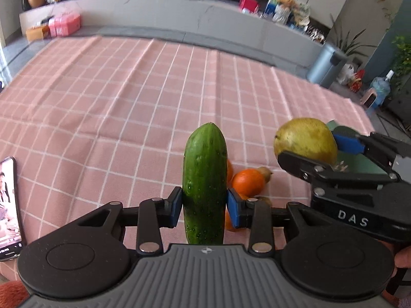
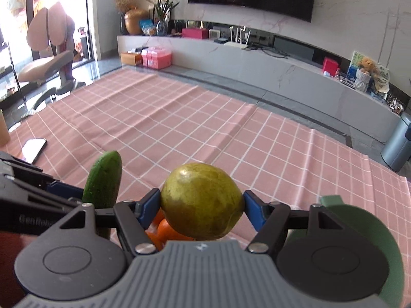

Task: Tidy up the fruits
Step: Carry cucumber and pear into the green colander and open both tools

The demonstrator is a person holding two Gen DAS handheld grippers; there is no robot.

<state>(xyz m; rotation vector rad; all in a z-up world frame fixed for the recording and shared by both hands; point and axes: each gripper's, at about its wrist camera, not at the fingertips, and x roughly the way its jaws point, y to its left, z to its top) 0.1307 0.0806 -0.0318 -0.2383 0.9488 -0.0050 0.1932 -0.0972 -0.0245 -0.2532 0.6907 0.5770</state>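
Observation:
My left gripper (image 1: 204, 206) is shut on a green cucumber (image 1: 204, 179), held upright above the pink checked tablecloth. My right gripper (image 2: 202, 204) is shut on a yellow-green pear (image 2: 202, 200), held up to the right of the cucumber. The pear (image 1: 304, 138) and the right gripper (image 1: 334, 151) also show in the left wrist view. The cucumber (image 2: 104, 182) shows at the left of the right wrist view. Oranges (image 1: 248, 181) and a small brown fruit (image 1: 265, 173) lie on the cloth below both grippers. Oranges (image 2: 167, 231) show under the pear.
A green plate (image 2: 380, 236) sits at the right, partly behind the right gripper. A phone (image 1: 7, 205) lies at the left on the cloth; it also shows in the right wrist view (image 2: 33, 148). A grey bin (image 2: 397, 143) stands past the table's right edge.

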